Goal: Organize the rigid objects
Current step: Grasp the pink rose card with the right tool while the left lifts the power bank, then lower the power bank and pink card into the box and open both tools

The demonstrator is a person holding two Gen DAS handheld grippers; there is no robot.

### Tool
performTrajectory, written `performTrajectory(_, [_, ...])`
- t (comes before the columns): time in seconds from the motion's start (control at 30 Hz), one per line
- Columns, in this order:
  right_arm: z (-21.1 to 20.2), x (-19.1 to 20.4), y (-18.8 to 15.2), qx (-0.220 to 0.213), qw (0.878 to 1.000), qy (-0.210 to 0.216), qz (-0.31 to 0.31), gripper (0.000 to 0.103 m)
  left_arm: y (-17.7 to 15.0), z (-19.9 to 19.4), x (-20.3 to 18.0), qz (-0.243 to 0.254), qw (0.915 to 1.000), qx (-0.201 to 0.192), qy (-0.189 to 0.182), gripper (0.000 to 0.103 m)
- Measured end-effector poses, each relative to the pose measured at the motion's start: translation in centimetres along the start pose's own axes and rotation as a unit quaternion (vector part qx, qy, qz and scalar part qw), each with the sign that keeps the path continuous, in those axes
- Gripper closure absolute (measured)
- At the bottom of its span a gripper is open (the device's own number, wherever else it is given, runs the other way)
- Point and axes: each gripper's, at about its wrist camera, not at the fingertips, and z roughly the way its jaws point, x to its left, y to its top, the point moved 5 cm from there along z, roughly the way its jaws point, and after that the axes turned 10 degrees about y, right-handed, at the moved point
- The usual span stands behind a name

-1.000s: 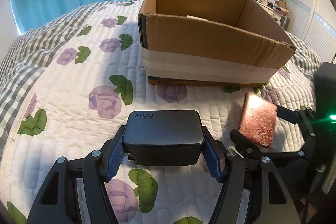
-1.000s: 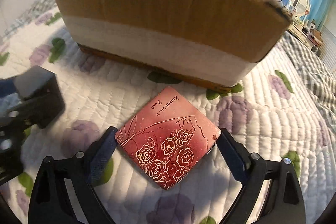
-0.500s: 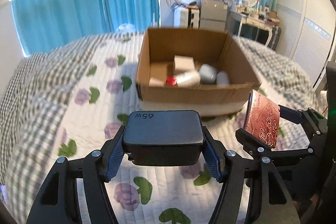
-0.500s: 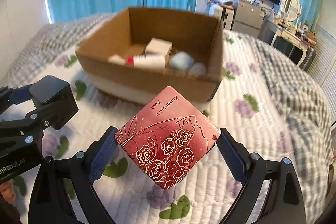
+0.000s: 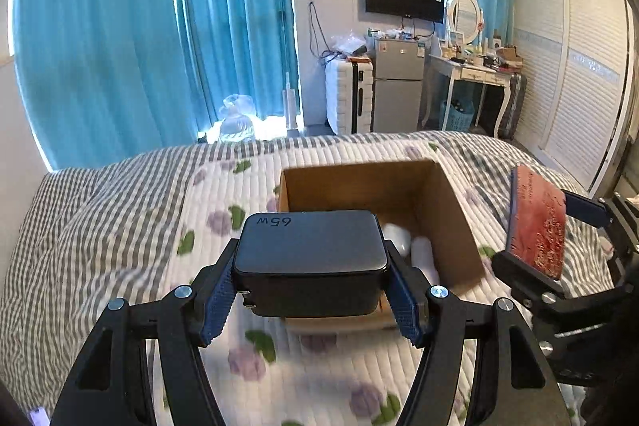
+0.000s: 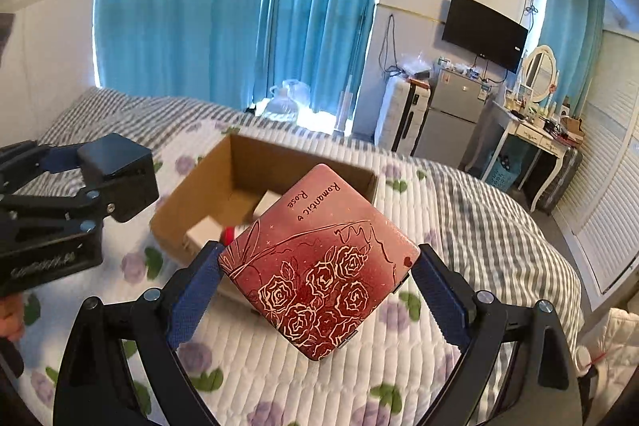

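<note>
the left gripper (image 5: 309,290) jaws clamp the stiff, dense-looking black charger (image 5: 310,258) by its flat sides, the right gripper (image 6: 315,290) jaws pinch the thin, smooth, possibly slippery rose case (image 6: 319,262) at opposite corners, both ahead of the cardboard box (image 5: 451,210) on the bed (image 5: 120,226).

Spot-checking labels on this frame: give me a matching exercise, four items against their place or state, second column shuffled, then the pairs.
Items:
1. black 65W charger
2. red rose-print case
3. cardboard box
4. white cartons

Place or state:
A. sitting open on the quilt
B. lying inside the box
C. clamped in the left gripper, above the bed
D. clamped corner to corner in the right gripper

Pairs: 1-C, 2-D, 3-A, 4-B
</note>
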Motion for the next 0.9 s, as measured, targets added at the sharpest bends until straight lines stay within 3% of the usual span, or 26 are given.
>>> performTrajectory(0.2, [3.5,-2.3,2.9,-0.002,1.0,0.017,0.015,0.009,2.2,6.5,-1.5,0.018,0.9995,0.024,-0.006,0.035])
performTrajectory(0.33, [7.0,-3.6,3.9,0.008,0.999,0.028,0.02,0.009,2.0,10.8,-2.8,0.014,0.9989,0.041,-0.021,0.035])
performTrajectory(0.5, [10.7,-4.9,4.0,0.015,0.998,0.051,0.037,0.009,1.3,14.5,-3.9,0.038,0.9982,0.046,-0.008,0.035])
performTrajectory(0.6, [12.5,-5.4,4.0,0.018,0.998,0.056,0.039,0.009,0.7,15.8,-4.0,0.043,0.9975,0.055,-0.004,0.035])
performTrajectory(0.73, [13.7,-5.7,3.5,0.02,0.998,0.052,0.029,0.009,0.2,16.3,-5.1,0.087,0.9942,0.053,0.034,0.035])
performTrajectory(0.9, [13.9,-6.3,3.0,0.017,0.998,0.051,0.03,0.009,0.0,15.5,-5.1,0.084,0.9952,0.039,0.033,0.026])
